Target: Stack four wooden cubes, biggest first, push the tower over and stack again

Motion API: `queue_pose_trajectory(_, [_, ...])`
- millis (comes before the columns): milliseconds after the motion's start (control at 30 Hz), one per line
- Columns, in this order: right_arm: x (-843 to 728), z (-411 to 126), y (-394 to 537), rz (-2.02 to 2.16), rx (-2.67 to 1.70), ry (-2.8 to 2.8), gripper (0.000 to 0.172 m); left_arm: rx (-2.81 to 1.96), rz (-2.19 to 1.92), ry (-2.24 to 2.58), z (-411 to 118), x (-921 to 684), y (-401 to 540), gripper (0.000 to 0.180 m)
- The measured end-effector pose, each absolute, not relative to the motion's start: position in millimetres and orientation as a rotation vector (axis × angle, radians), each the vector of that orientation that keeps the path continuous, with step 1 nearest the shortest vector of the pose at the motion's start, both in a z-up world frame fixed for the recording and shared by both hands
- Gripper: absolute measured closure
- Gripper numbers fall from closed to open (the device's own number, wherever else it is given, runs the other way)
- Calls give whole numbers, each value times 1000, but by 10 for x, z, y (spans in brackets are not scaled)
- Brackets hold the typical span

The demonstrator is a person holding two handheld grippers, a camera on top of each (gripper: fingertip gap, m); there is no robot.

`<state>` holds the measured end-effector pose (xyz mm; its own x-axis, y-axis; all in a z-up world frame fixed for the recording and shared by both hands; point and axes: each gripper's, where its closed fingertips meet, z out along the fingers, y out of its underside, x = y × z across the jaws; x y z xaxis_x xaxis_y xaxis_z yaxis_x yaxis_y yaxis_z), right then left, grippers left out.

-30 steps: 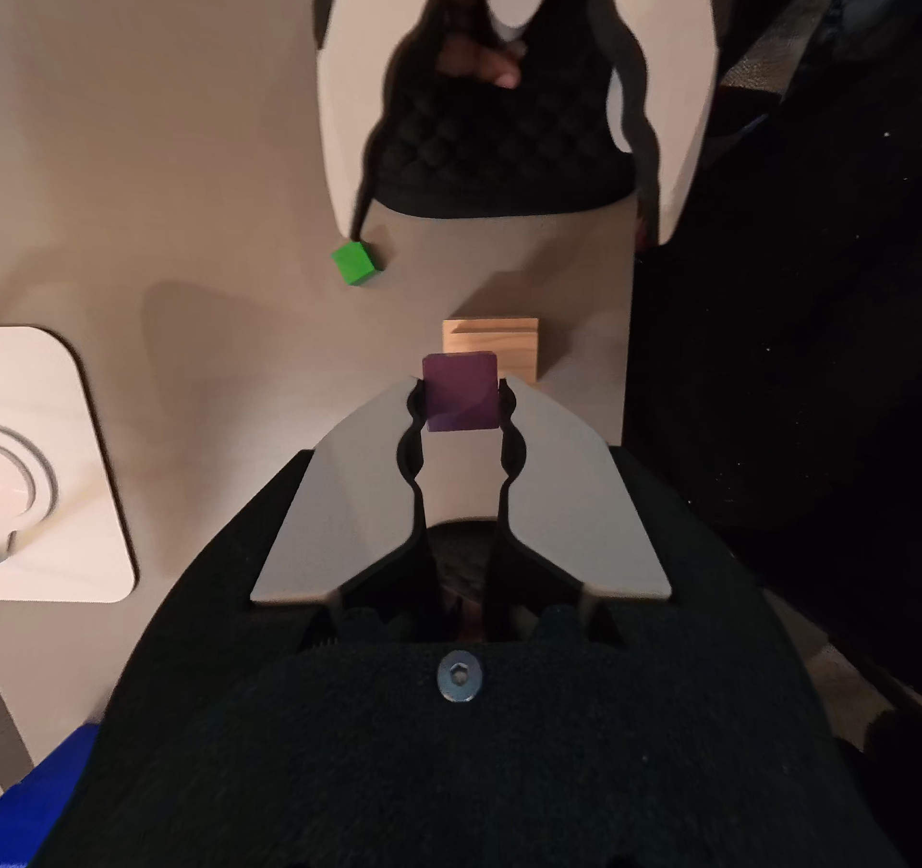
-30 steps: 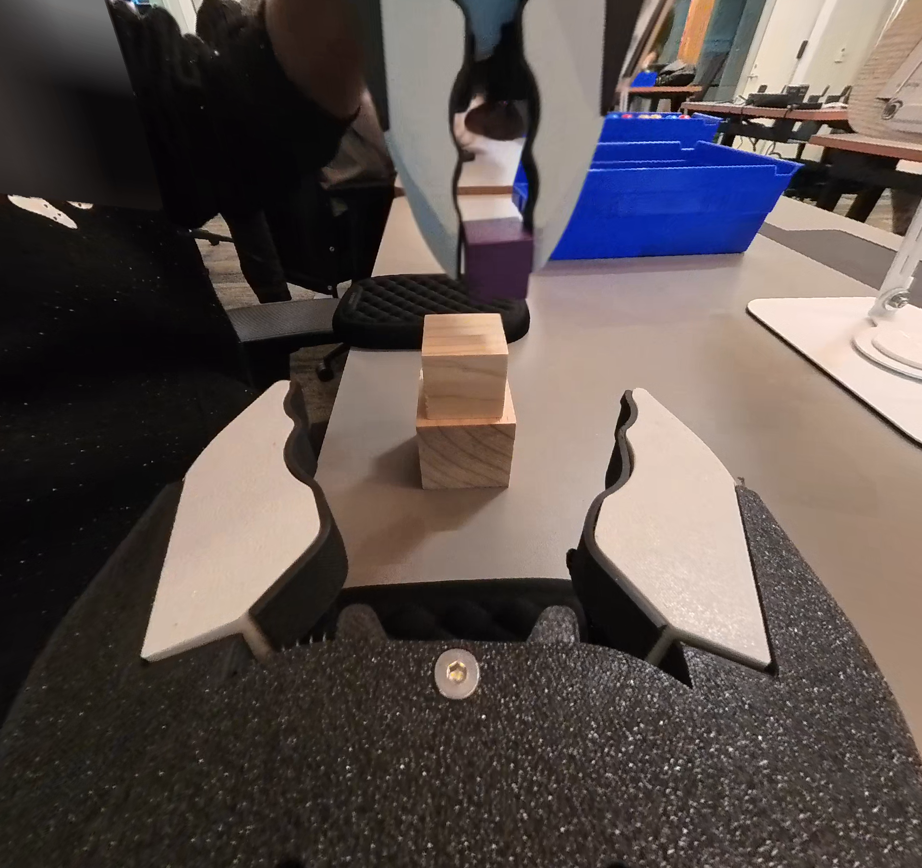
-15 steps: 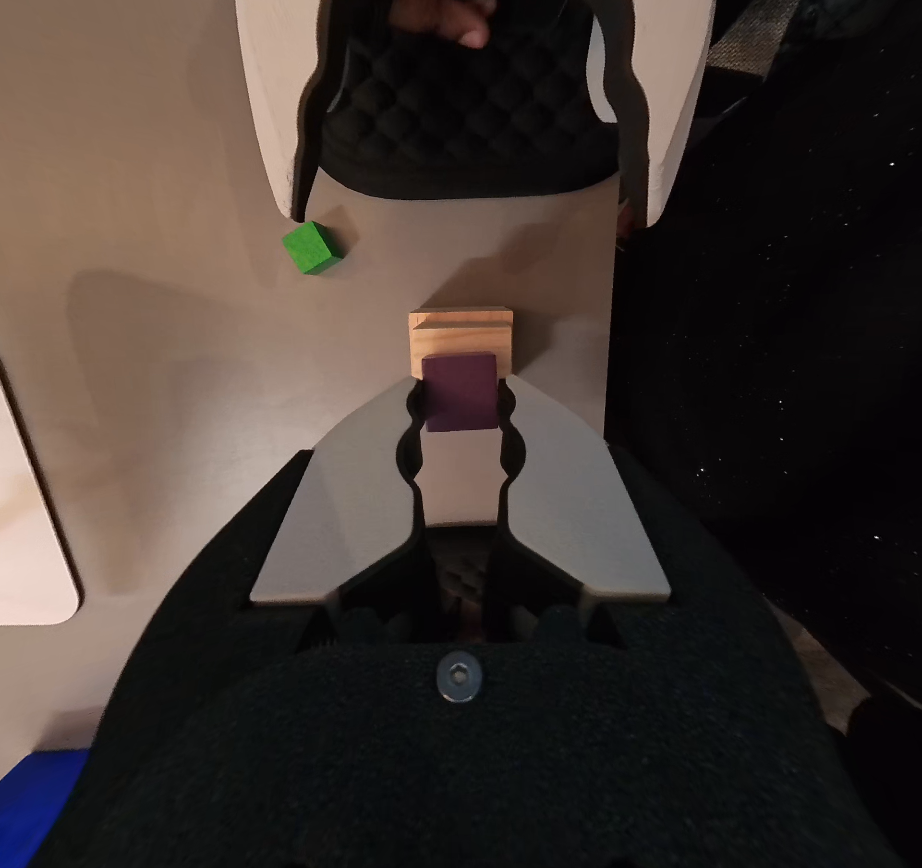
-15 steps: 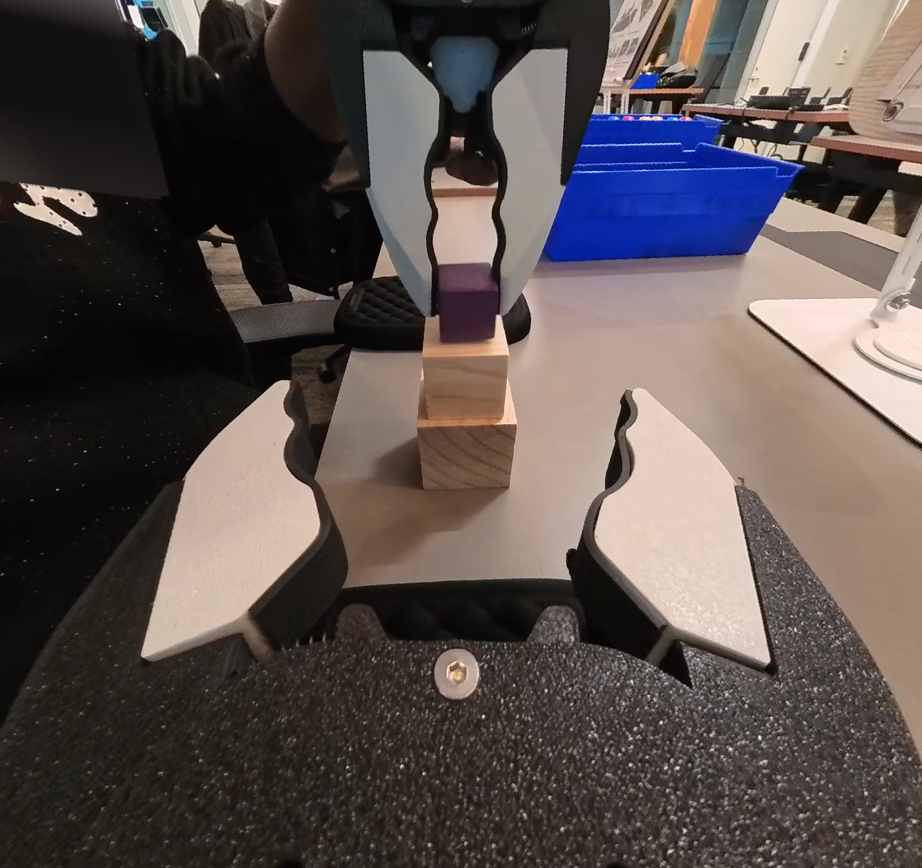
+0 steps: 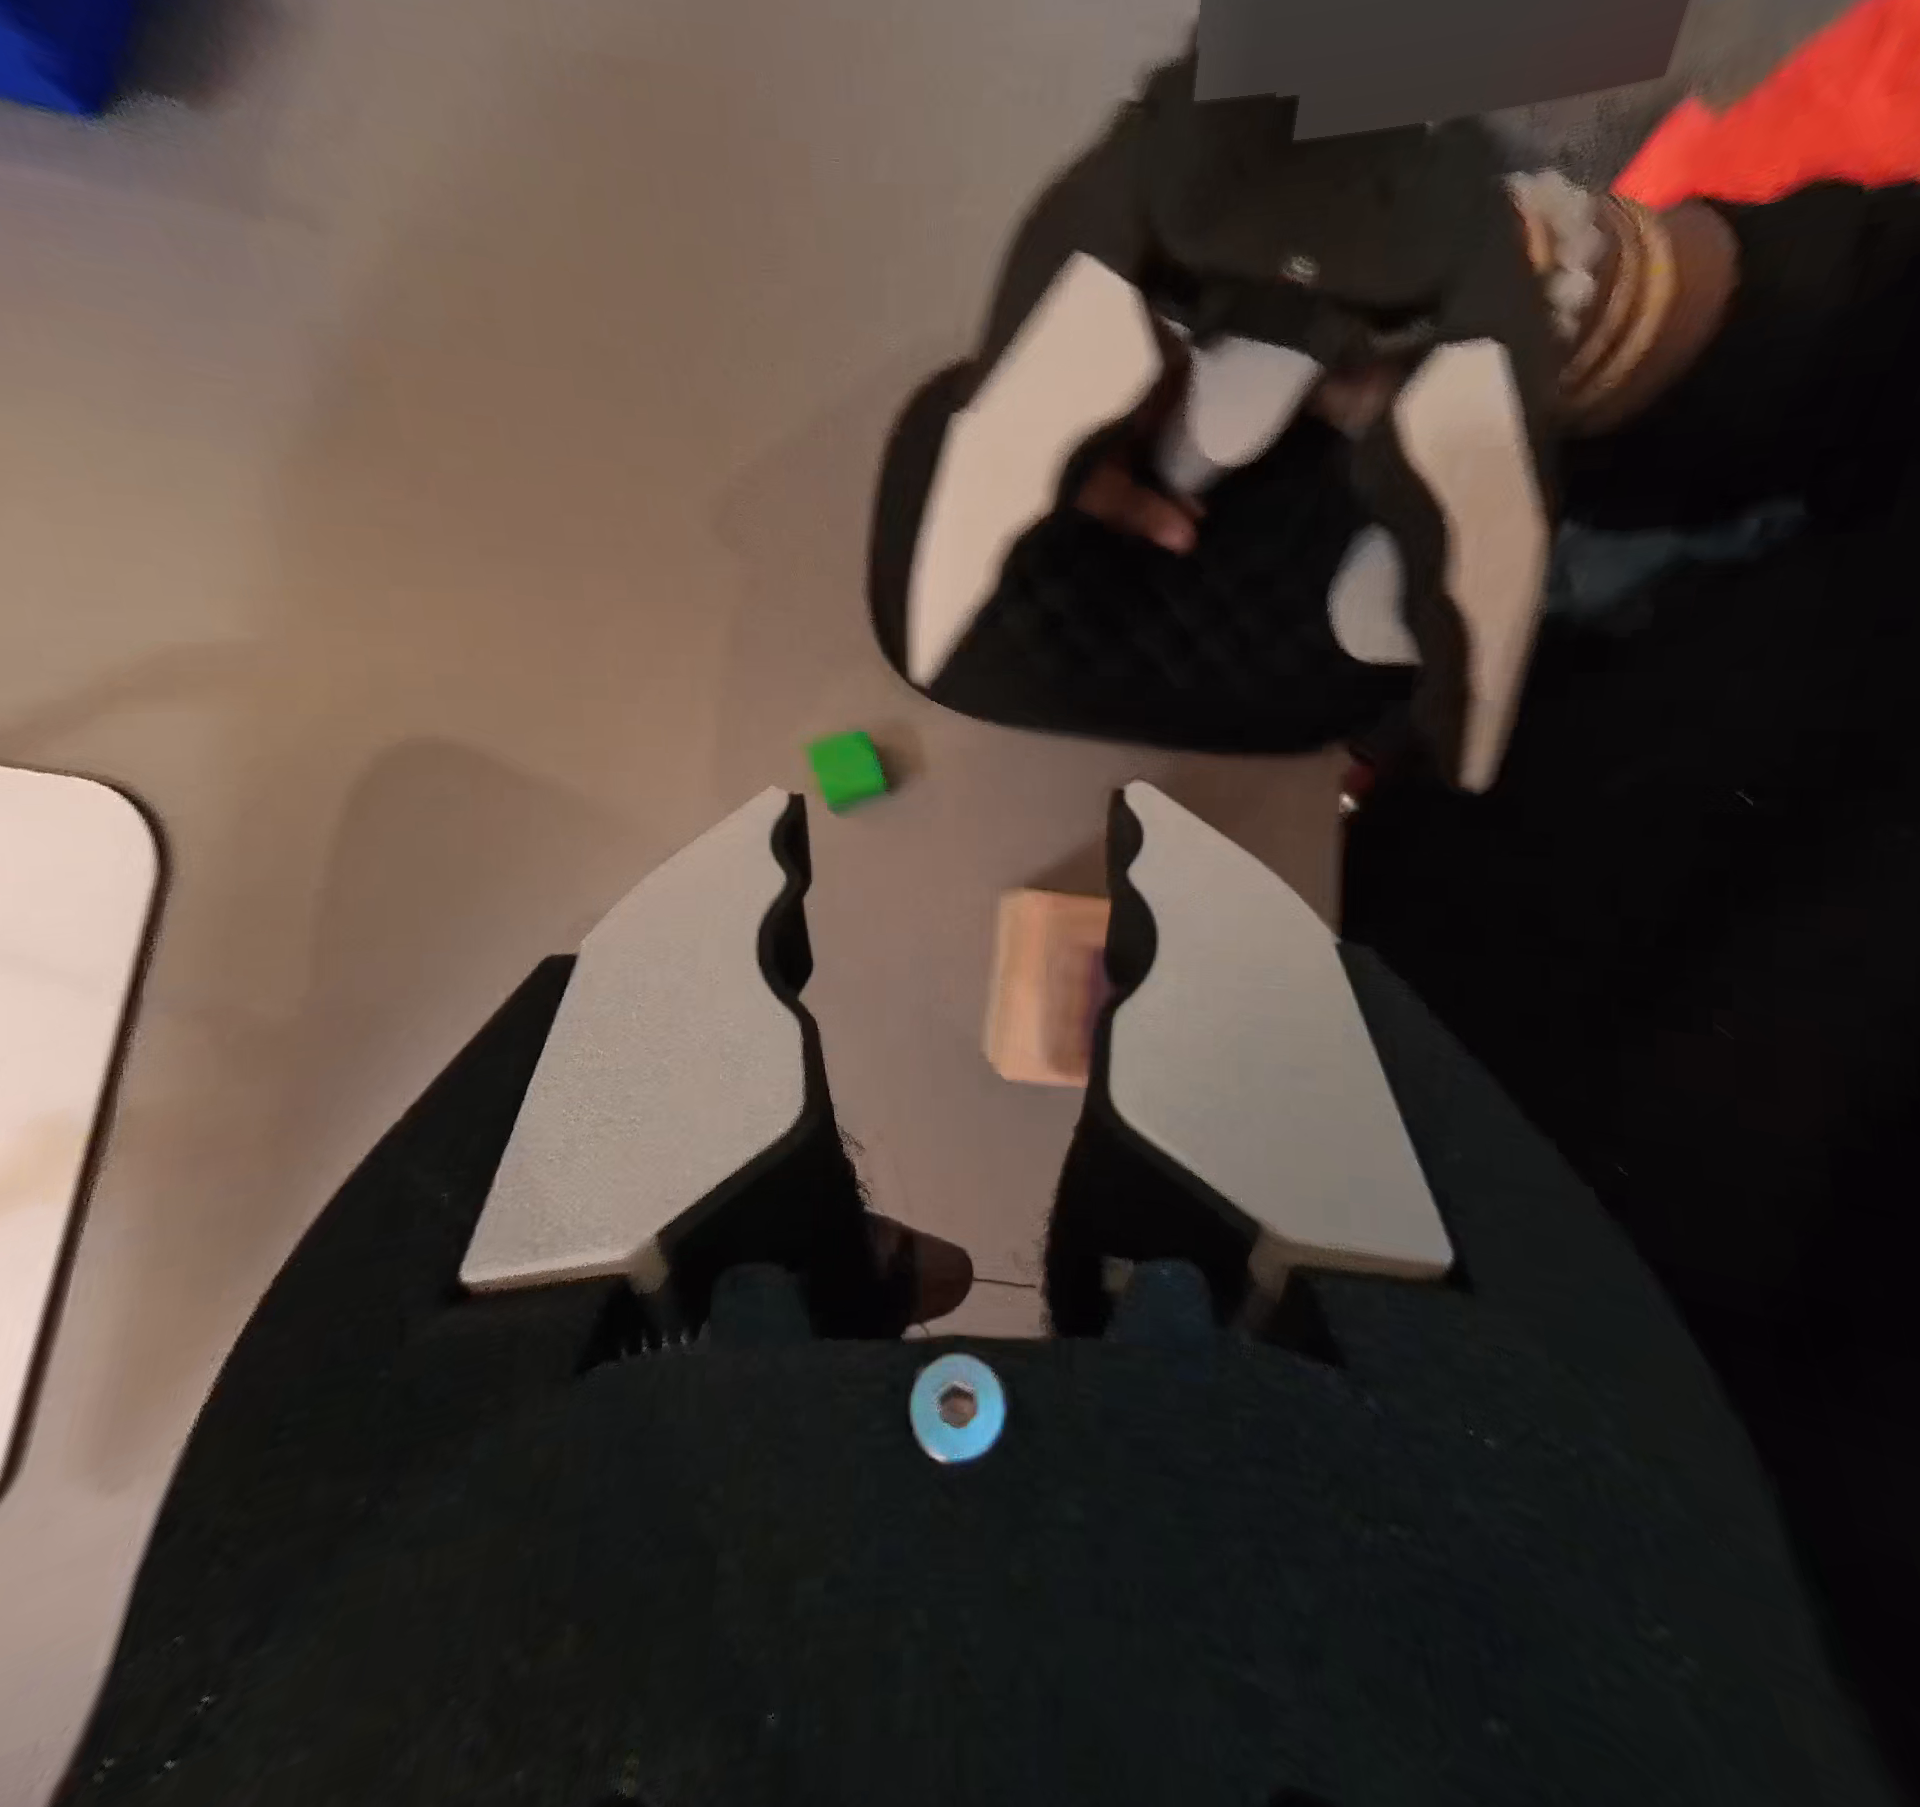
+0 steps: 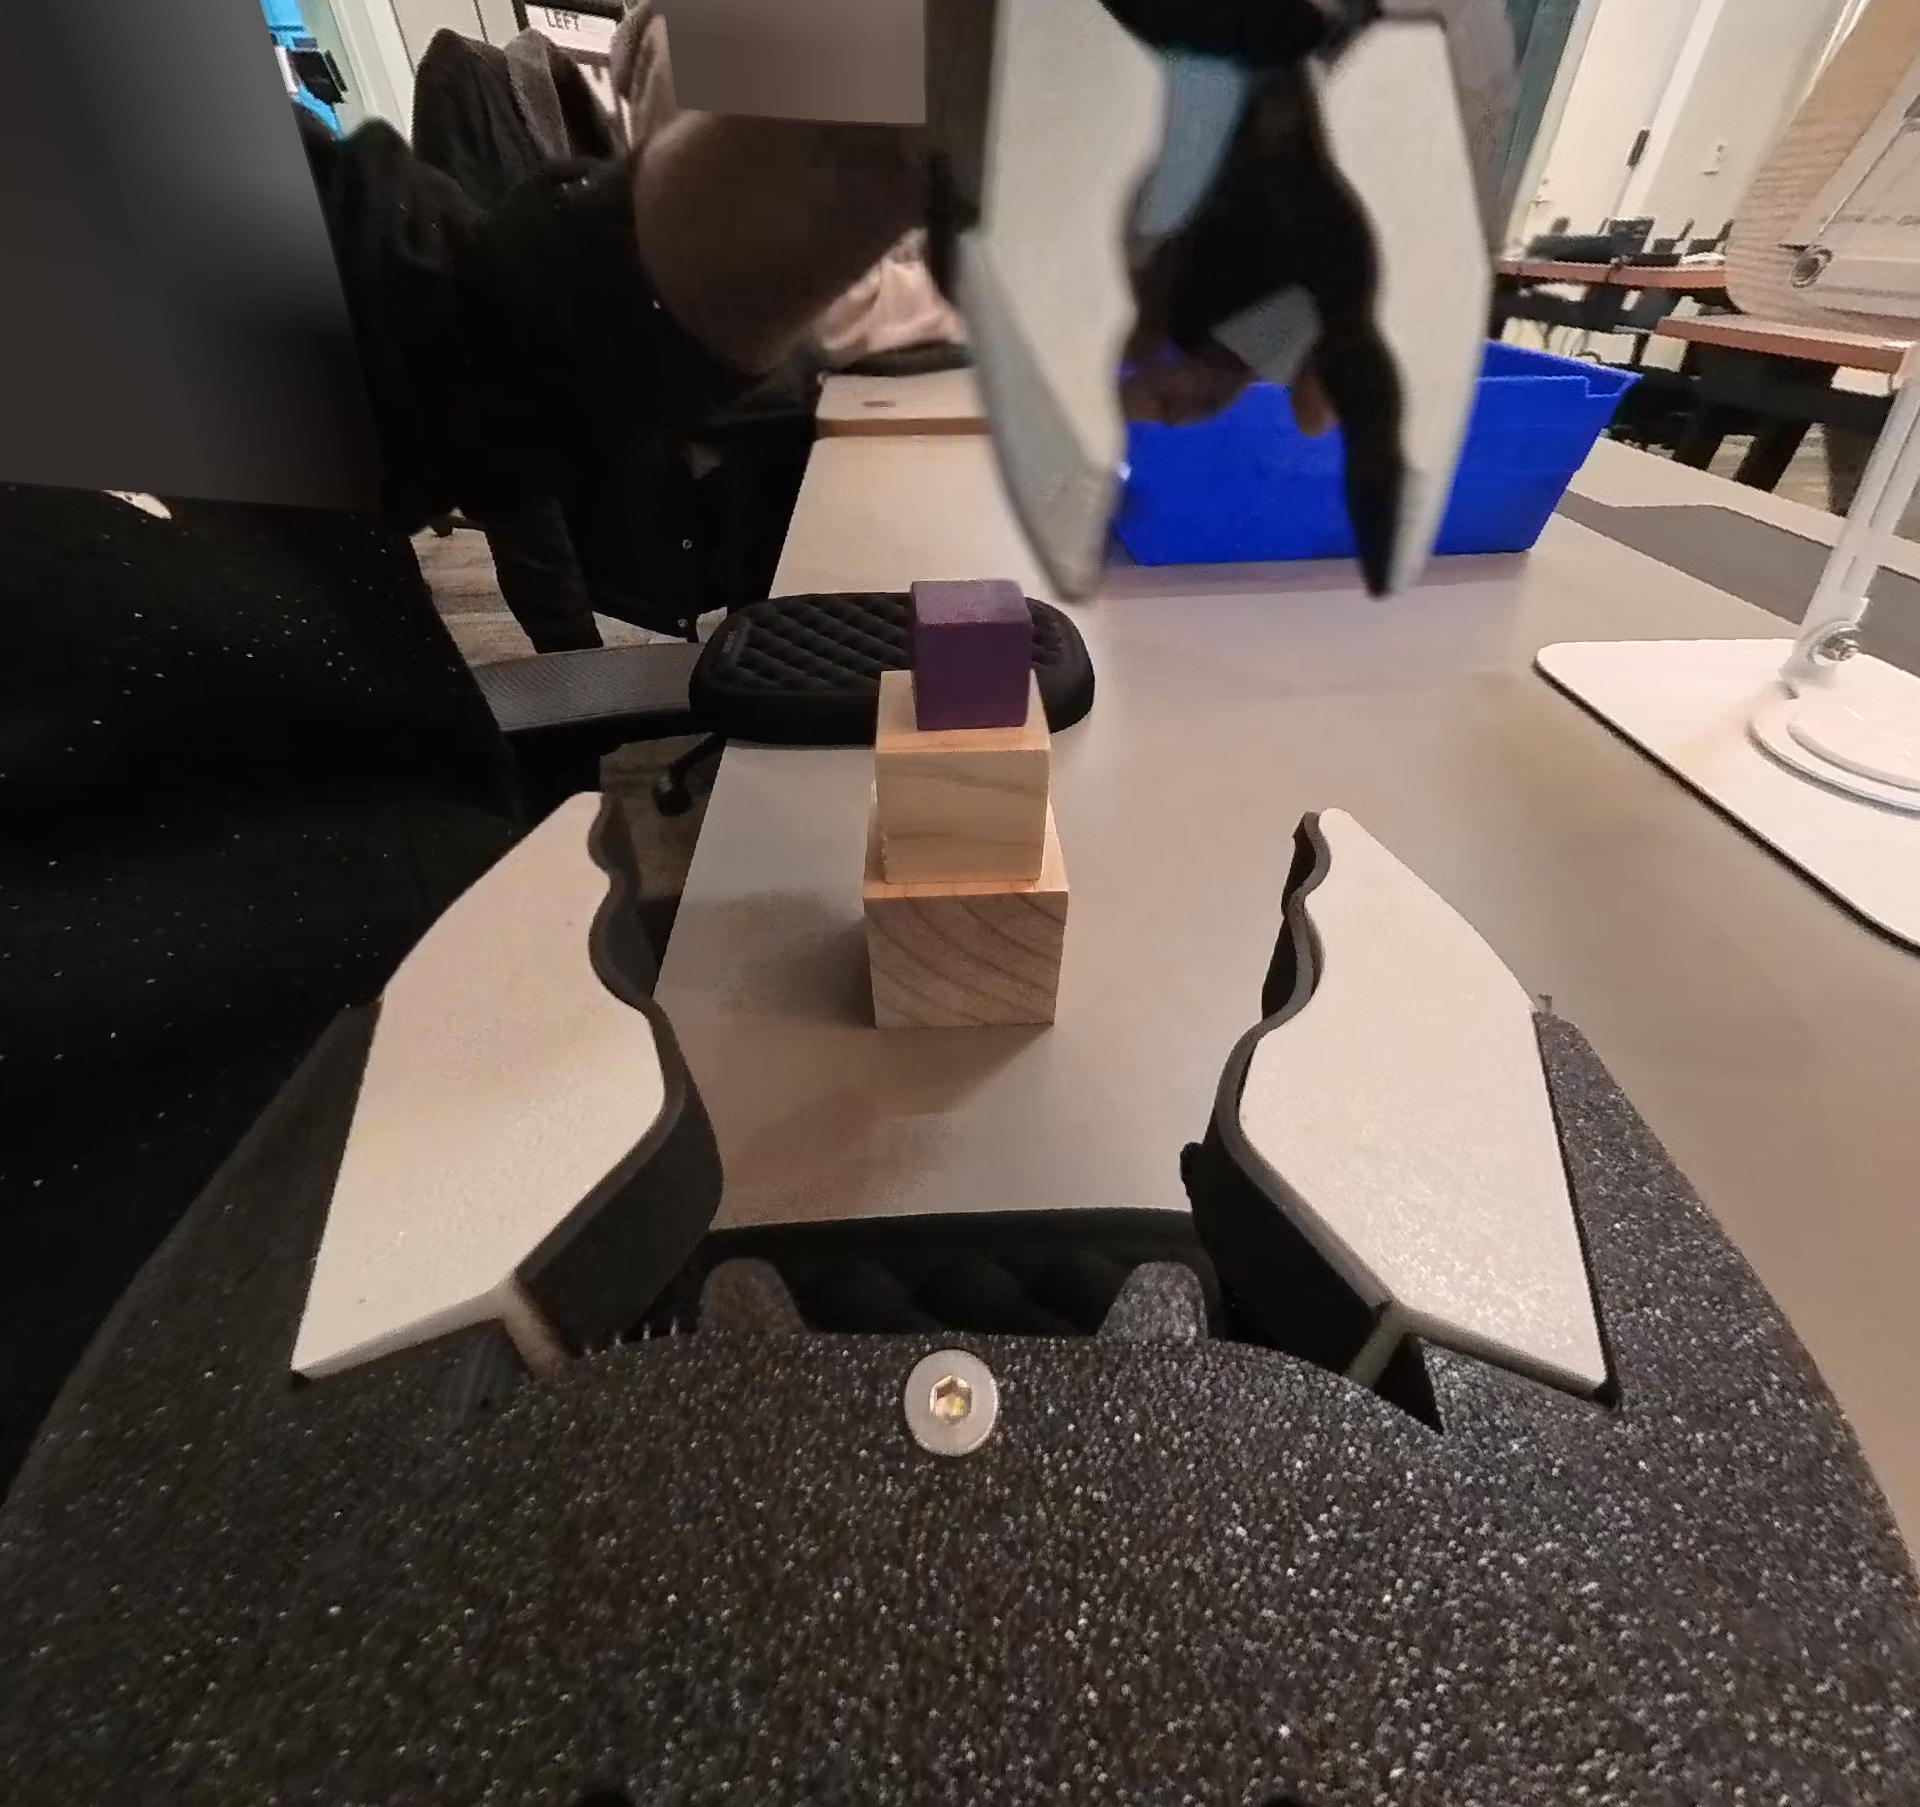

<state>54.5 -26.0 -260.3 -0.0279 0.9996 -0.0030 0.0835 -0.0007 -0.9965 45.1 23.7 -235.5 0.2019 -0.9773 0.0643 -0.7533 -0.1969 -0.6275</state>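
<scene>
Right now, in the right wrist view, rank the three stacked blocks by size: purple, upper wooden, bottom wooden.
Largest to smallest as they look:
1. Bottom wooden block
2. Upper wooden block
3. Purple block
They stand in one stack, so nearness hardly skews this.

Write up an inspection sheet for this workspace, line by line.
Surface: grey table, mostly bare.
Job's things: purple cube on top of two stacked wooden blocks; green cube lies apart on the table.
Clutter: blue bin at the far side; white base plate at the right.
Grippers: left gripper open, above and right of the stack, holding nothing; right gripper open wide, the stack beyond its fingertips, untouched.
Cables: nothing seen.
Surroundings: black chair armrest, a seated person's dark clothing, more desks behind.
</scene>
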Motion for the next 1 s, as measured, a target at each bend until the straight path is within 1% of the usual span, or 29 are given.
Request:
queue_pose_trajectory(100, [549, -2599, -267, 1175, -1247, -1291, 57, -2040, -651, 1536, -2666, 476, 516, 129])
queue_pose_trajectory(200, [556, -2591, -265, 1182, -1245, -1284, 57, -2094, -667, 1518, -3028, 527, 604, 130])
queue_pose_trajectory(333, [567, -2574, -257, 1203, -1243, -1271, 57, -2088, -595, 1541, -3283, 584, 656, 132])
queue_pose_trajectory(600, [574, -2563, -251, 1218, -1244, -1262, 57, -2088, -499, 1623, -3474, 664, 627, 137])
queue_pose_trajectory(667, [572, -2566, -250, 1219, -1246, -1264, 57, -2071, -452, 1647, -3506, 661, 637, 143])
queue_pose_trajectory(767, [570, -2567, -249, 1223, -1248, -1265, 57, -2070, -428, 1688, -3562, 652, 611, 158])
queue_pose_trajectory(900, [573, -2563, -244, 1228, -1250, -1260, 57, -2082, -454, 1697, -3567, 643, 603, 159])
queue_pose_trajectory(1000, [576, -2559, -243, 1226, -1247, -1256, 58, -2074, -458, 1687, -3472, 619, 624, 159])
